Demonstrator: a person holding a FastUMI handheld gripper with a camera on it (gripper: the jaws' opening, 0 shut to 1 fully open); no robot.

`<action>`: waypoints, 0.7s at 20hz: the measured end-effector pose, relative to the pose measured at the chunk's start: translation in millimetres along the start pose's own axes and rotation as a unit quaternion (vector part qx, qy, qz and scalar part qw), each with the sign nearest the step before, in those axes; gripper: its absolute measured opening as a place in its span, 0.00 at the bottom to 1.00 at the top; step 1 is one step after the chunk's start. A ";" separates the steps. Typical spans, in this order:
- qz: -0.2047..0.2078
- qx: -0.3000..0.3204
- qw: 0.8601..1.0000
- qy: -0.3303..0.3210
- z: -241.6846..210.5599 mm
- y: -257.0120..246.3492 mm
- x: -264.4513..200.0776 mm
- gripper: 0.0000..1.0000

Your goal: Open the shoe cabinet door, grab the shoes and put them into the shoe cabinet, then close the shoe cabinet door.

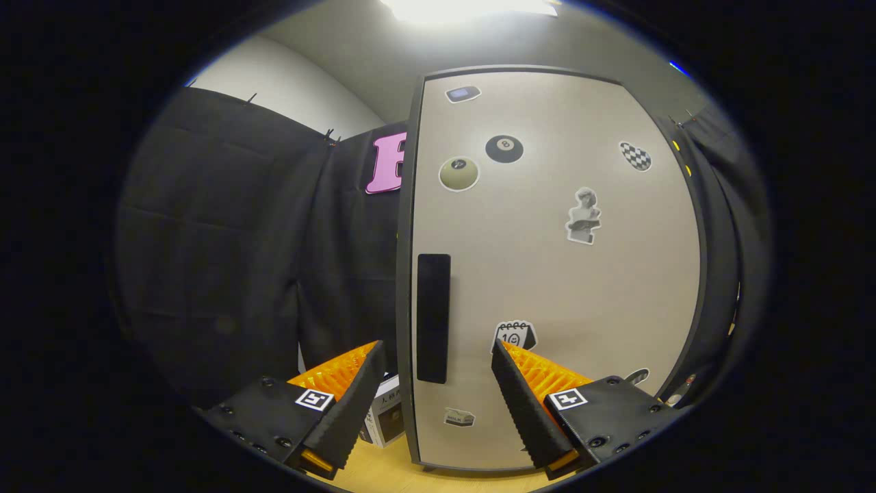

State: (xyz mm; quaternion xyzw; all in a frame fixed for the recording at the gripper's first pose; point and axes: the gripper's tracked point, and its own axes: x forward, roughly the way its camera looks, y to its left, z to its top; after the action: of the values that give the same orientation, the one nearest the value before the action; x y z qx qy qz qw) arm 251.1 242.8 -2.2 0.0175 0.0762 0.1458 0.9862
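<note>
We see the shoe cabinet (547, 274) standing upright on a wooden table (390, 472), just ahead of the gripper (438, 366). Its door (616, 287) is closed, a pale flat panel in a dark frame that faces us squarely. Near the door's left edge runs a tall, dark vertical handle (433, 318), and the jaws stand wide apart with nothing between them but air — the handle and the door's left edge lie in the gap beyond the fingertips. We cannot tell whether either finger touches the door; the right finger's tip sits in front of a small calendar sticker (514, 335) low on the panel.

The door carries several more stickers: two billiard balls, one pale (458, 174) and one black (504, 148), side by side near the top, a small grey badge (462, 94) above them, a checkered patch (636, 156) toward the upper right, and a stone bust (583, 216) near the middle. Another small sticker (459, 417) sits low down, between the two fingers.

To the left of the cabinet, behind the left finger, a small white box (384, 412) rests on the table — close to the cabinet's lower left corner. Black cloth (239, 239) hangs behind and to the left of it all.
</note>
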 end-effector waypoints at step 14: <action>-0.045 0.011 0.998 0.052 -26.7 -2.4 58.1 0.29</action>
State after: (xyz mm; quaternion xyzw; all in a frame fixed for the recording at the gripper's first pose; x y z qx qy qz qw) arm 302.6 257.7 -37.2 0.0173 0.1298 0.1008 0.9863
